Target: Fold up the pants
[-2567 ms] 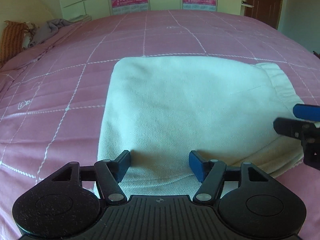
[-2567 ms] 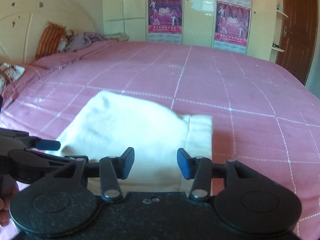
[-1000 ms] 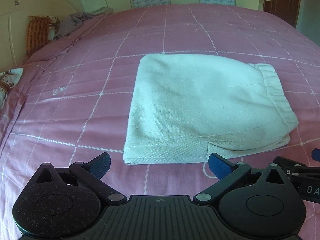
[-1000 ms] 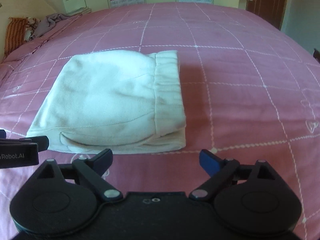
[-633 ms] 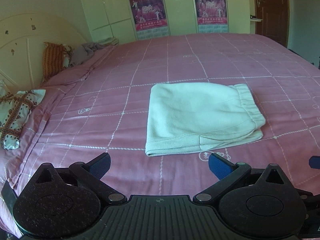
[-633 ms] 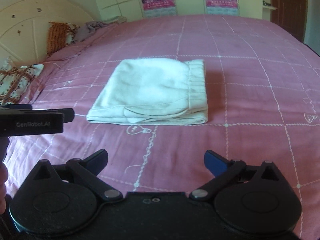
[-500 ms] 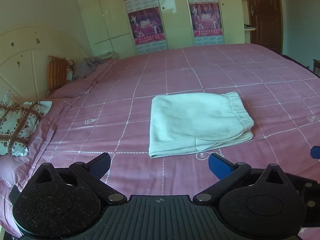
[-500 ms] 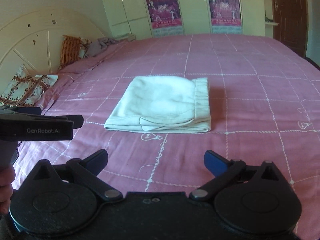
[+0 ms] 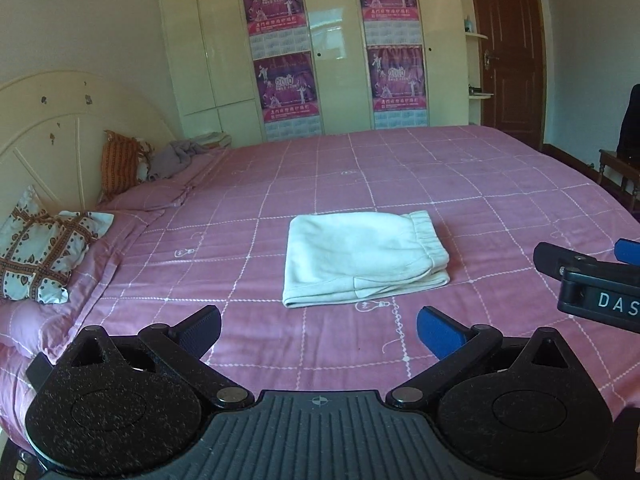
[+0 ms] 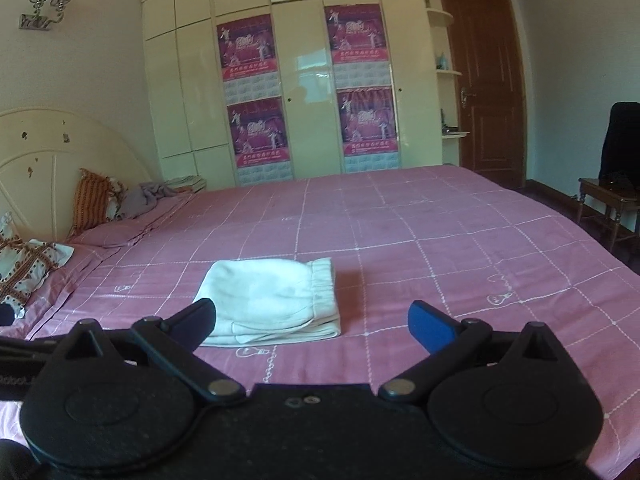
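Pants (image 9: 362, 258) folded into a neat cream-white bundle in the middle of the pink bed (image 9: 480, 184)

Both tools sit well back from the cloth and touch nothing: the left hand-held gripper (image 9: 319, 330) has its fingers spread wide apart with only bedspread between them, and the right hand-held gripper (image 10: 310, 324) is spread just as wide. The elastic waistband (image 9: 430, 236) lies along the bundle's right side, and the layered edges face the near side of the bed. Two patterned pillows (image 9: 40, 256) rest by the cream headboard (image 9: 60, 128) on the left, with a grey garment (image 9: 176, 158) heaped further along. Behind the bed stands a pale wardrobe (image 9: 340, 40) hung with purple posters (image 9: 286, 86), and a brown door (image 9: 512, 48) is on the right
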A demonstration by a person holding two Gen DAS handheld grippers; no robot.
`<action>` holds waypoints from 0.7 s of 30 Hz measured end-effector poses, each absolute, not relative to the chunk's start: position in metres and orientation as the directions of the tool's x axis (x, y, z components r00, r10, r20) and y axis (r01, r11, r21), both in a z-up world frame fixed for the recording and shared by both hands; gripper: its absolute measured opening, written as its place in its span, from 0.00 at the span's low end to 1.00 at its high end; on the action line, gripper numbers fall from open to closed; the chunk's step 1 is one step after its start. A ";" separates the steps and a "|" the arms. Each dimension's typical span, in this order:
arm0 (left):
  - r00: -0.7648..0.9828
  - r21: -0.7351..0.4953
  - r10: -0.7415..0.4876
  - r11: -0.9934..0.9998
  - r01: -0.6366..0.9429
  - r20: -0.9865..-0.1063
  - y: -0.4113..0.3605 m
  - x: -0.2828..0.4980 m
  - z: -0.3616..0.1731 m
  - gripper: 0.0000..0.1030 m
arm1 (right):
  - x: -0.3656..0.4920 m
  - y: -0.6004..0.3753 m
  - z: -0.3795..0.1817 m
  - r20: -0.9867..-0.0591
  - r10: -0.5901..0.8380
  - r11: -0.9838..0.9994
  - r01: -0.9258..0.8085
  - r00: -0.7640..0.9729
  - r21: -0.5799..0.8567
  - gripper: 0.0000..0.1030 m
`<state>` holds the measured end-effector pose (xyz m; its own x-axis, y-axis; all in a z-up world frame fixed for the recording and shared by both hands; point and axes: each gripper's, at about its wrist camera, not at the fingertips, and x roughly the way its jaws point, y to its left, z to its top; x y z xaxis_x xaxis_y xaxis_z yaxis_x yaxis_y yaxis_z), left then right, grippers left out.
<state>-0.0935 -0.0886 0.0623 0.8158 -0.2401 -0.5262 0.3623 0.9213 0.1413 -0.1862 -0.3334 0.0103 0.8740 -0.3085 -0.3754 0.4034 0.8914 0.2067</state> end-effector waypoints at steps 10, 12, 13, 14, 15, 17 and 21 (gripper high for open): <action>0.795 0.064 -0.264 0.933 0.354 -0.547 -0.091 -0.105 0.064 1.00 | -0.199 -0.336 0.008 -0.380 -0.301 0.906 0.386 0.875 0.172 1.00; 0.797 0.078 -0.253 0.933 0.350 -0.548 -0.093 -0.104 0.061 1.00 | -0.201 -0.333 0.010 -0.372 -0.280 0.911 0.367 0.885 0.189 1.00; 0.796 0.079 -0.251 0.933 0.350 -0.551 -0.094 -0.103 0.060 1.00 | -0.201 -0.333 0.010 -0.371 -0.276 0.910 0.365 0.887 0.194 1.00; 0.793 0.079 -0.252 0.933 0.352 -0.555 -0.095 -0.102 0.059 1.00 | -0.200 -0.332 0.010 -0.371 -0.274 0.911 0.363 0.887 0.195 1.00; 0.791 0.078 -0.254 0.932 0.355 -0.557 -0.096 -0.101 0.058 1.00 | -0.200 -0.331 0.010 -0.372 -0.270 0.914 0.358 0.888 0.192 1.00; 0.790 0.078 -0.254 0.932 0.355 -0.558 -0.097 -0.099 0.057 1.00 | -0.199 -0.328 0.010 -0.368 -0.275 0.916 0.358 0.888 0.181 1.00; 0.790 0.084 -0.251 0.931 0.355 -0.560 -0.099 -0.095 0.055 1.00 | -0.198 -0.325 0.009 -0.370 -0.271 0.919 0.354 0.888 0.175 1.00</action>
